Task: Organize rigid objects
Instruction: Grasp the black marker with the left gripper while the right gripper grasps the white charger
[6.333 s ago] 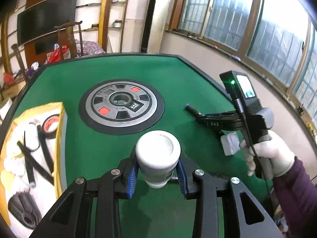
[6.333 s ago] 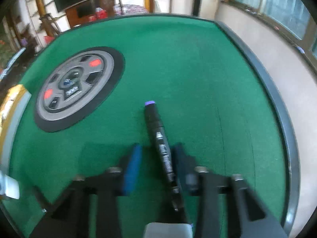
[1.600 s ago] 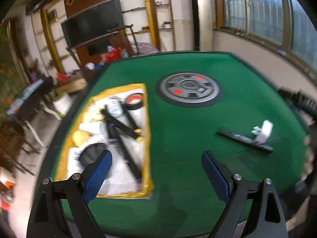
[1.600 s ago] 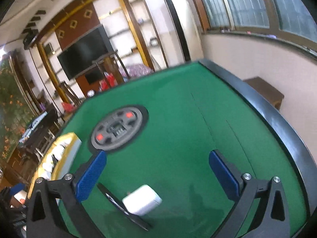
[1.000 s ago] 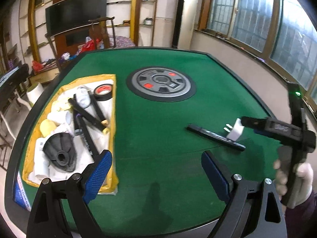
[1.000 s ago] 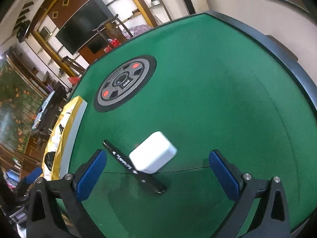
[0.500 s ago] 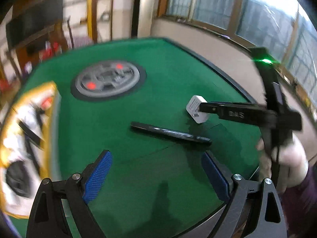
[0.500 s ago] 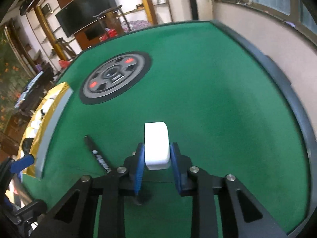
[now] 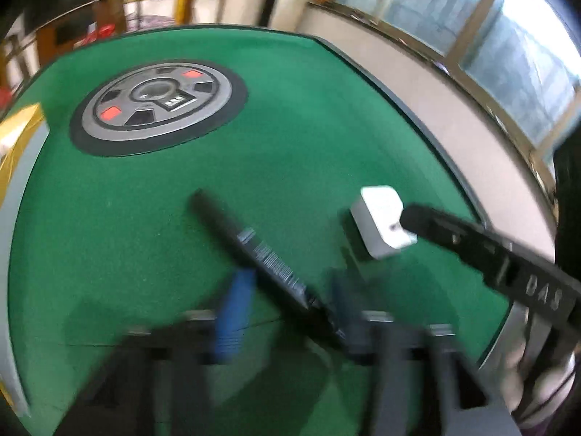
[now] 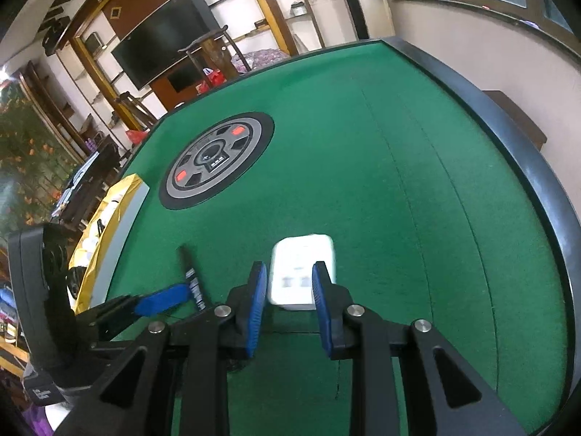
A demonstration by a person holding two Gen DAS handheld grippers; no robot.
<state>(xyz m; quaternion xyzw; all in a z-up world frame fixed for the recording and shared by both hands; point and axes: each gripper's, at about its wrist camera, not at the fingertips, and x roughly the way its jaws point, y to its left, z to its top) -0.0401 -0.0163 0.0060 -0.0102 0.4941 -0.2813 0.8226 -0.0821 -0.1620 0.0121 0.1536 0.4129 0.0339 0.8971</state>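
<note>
A black marker (image 9: 261, 250) lies on the green table (image 9: 297, 138). My left gripper (image 9: 287, 301) is low over its near end, blurred, with the blue pads on either side of the marker and a gap still showing. A white charger block (image 10: 303, 267) sits between the blue pads of my right gripper (image 10: 290, 294), which is closed on its near end. In the left wrist view the charger (image 9: 381, 225) hangs at the tip of the right gripper. The marker also shows in the right wrist view (image 10: 192, 279).
A round grey and black wheel disc (image 9: 156, 101) lies at the centre of the table. A yellow-rimmed tray (image 10: 109, 225) with several items stands at the left edge. The table's black rim (image 10: 526, 152) curves along the right.
My left gripper has dropped down onto the marker and narrowed around it. My right gripper has tilted the charger block and holds it off the table.
</note>
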